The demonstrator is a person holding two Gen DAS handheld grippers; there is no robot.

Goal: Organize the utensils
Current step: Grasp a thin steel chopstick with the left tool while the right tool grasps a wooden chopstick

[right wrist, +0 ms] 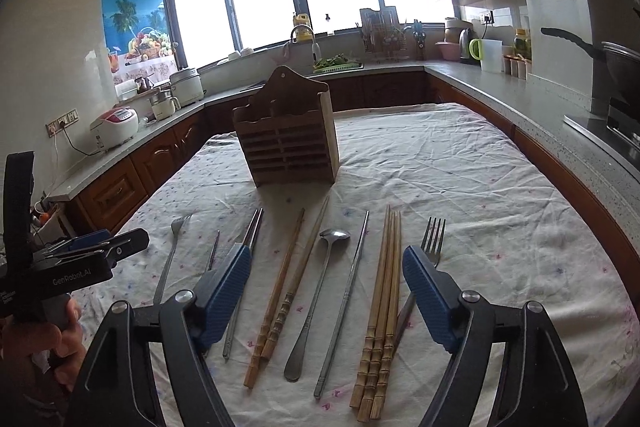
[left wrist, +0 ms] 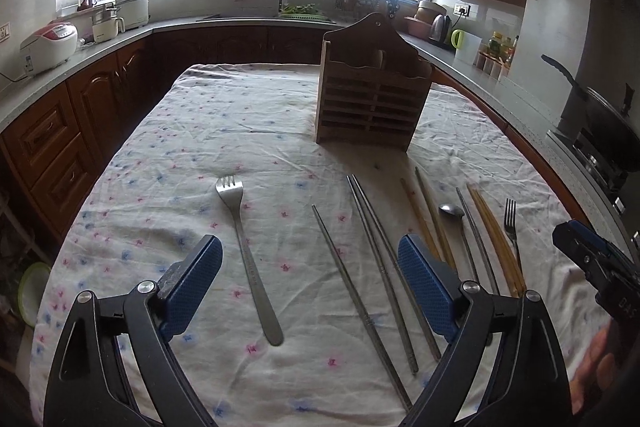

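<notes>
A slatted wooden utensil holder [left wrist: 372, 99] [right wrist: 290, 143] stands upright on the flowered tablecloth [left wrist: 180, 155] [right wrist: 460, 179]. Utensils lie in a row in front of it: a steel fork [left wrist: 248, 259], metal chopsticks [left wrist: 376, 275], a steel spoon [right wrist: 316, 303], brown wooden chopsticks [right wrist: 284, 291], a bundle of bamboo chopsticks [right wrist: 384, 307] and a second fork [right wrist: 430, 247]. My left gripper [left wrist: 310, 259] hovers open above the fork and metal chopsticks. My right gripper [right wrist: 326, 267] hovers open above the spoon and wooden chopsticks. Neither holds anything.
A grey counter wraps around the table, with a rice cooker [left wrist: 50, 45] at the left, a sink and tap [right wrist: 300, 35] below the windows, a kettle [right wrist: 466, 45] and a pan [left wrist: 600, 111] on the stove at the right. A hand [right wrist: 60, 339] holds the left gripper's handle.
</notes>
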